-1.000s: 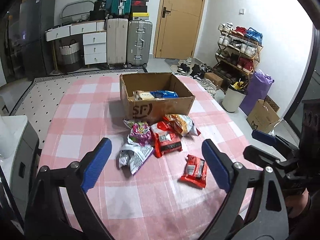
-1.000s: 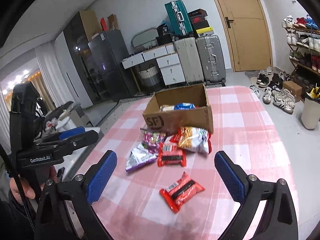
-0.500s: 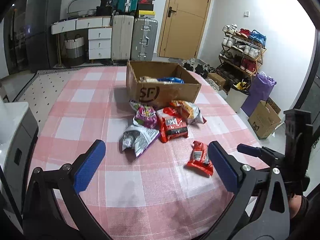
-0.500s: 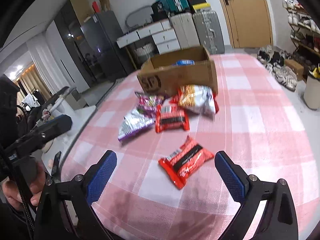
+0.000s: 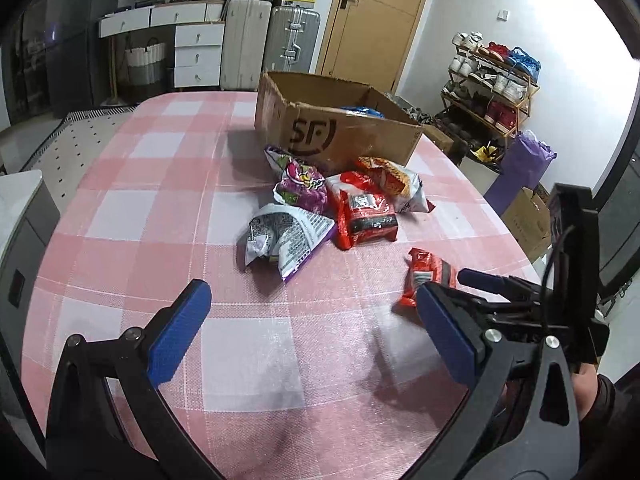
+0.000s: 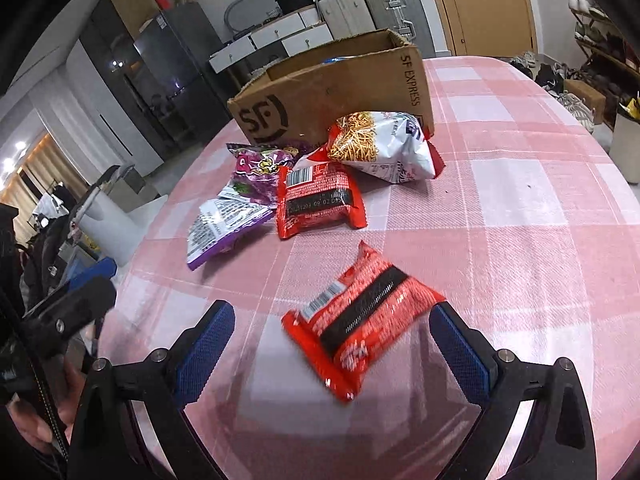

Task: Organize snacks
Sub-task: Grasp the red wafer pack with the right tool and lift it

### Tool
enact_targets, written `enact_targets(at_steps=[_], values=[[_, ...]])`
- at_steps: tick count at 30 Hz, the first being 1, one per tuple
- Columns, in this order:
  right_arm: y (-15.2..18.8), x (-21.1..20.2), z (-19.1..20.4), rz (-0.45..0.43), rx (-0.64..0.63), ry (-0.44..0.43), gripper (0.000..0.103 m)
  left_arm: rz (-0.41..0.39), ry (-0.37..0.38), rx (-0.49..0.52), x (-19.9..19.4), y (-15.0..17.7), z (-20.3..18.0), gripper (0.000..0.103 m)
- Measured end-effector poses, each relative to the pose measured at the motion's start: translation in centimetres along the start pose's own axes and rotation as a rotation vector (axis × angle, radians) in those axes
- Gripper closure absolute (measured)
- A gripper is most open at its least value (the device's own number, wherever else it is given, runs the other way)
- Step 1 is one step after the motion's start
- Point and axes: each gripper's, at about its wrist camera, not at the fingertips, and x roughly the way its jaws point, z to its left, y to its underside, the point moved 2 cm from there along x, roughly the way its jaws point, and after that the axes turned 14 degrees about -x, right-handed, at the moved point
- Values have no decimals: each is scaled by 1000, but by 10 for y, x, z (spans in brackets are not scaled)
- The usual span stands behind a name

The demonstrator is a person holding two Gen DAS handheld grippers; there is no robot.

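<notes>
Snacks: five packets lie loose on the worktop (image 5: 168,184), which wears a pink-and-white check cloth; four bunch together just in front of the cardboard box (image 5: 332,128).
Left claw (image 5: 316,336): spread wide over bare cloth after opening further, nothing between its blue pads.
Silver-purple packet (image 5: 286,236): leftmost of the bunch, print too small to read.
Purple packet (image 5: 300,184): behind it, next to the box.
Red packet (image 5: 366,214): barcode side up, against the noodle-print packet (image 6: 380,148).
Box contents: a blue wrapper (image 5: 362,111) shows above the rim; the rest is hidden by the wall.
Box writing: "SF" logo in front, "SF EXPRESS" on the side.
Lone red packet (image 6: 364,320): apart from the bunch, slightly blurred.
Right claw (image 6: 332,344): spread, pads either side of the lone packet without touching it.
</notes>
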Motion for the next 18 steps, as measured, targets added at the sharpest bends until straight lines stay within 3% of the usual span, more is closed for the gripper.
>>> enact_targets(at_steps=[6, 10, 14, 18], values=[[-4, 17, 4, 31, -17, 4, 11, 26, -12, -31, 20, -3, 15, 1], [-3, 22, 12, 44, -96, 75, 20, 47, -17, -44, 29, -1, 20, 1], [-2, 27, 23, 69, -212, 180, 41, 59, -30, -49, 37, -1, 21, 1], [1, 25, 20, 52, -214, 154, 55, 59, -41, -47, 38, -1, 18, 1]])
